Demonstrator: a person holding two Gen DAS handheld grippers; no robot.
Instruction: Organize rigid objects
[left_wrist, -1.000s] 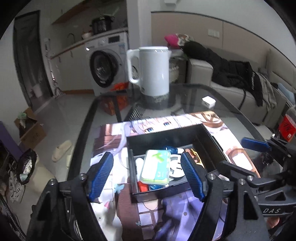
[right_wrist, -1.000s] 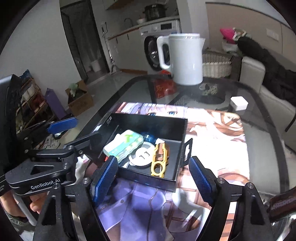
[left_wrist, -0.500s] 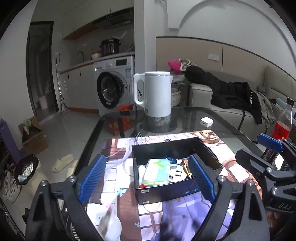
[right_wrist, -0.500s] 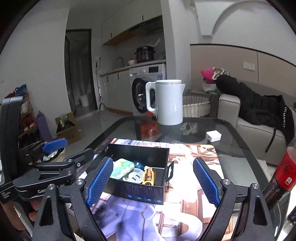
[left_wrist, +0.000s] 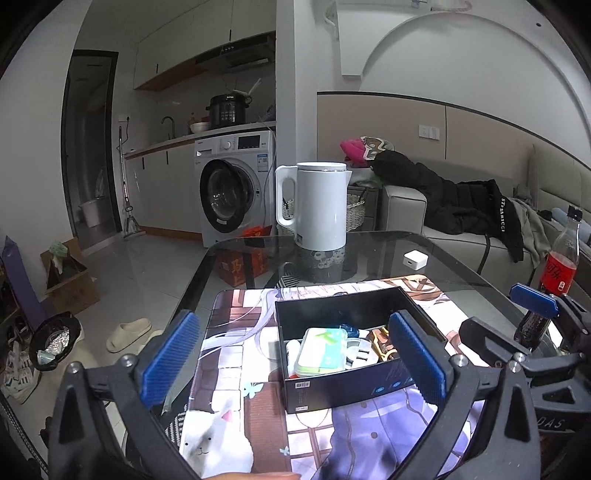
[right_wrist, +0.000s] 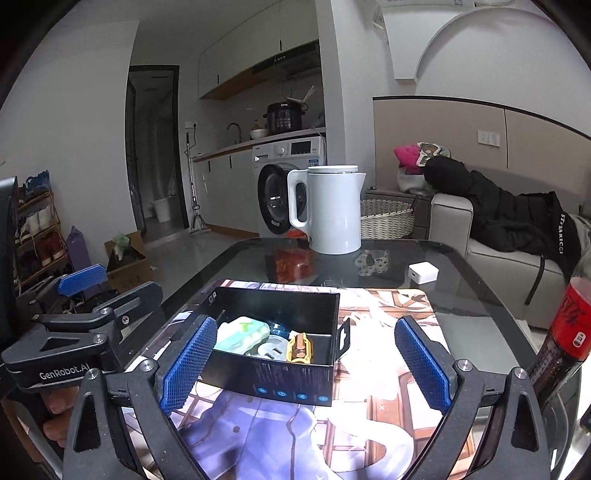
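box (left_wrist: 354, 384) contents partly hidden behind wall

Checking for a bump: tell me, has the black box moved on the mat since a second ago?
Cannot tell: the black box covers about the same mat artwork; the camera pulled back.

Both grippers backed off box (left_wrist: 354, 384), tilted up; fingers (right_wrist: 188, 363) just opened wider, empty.
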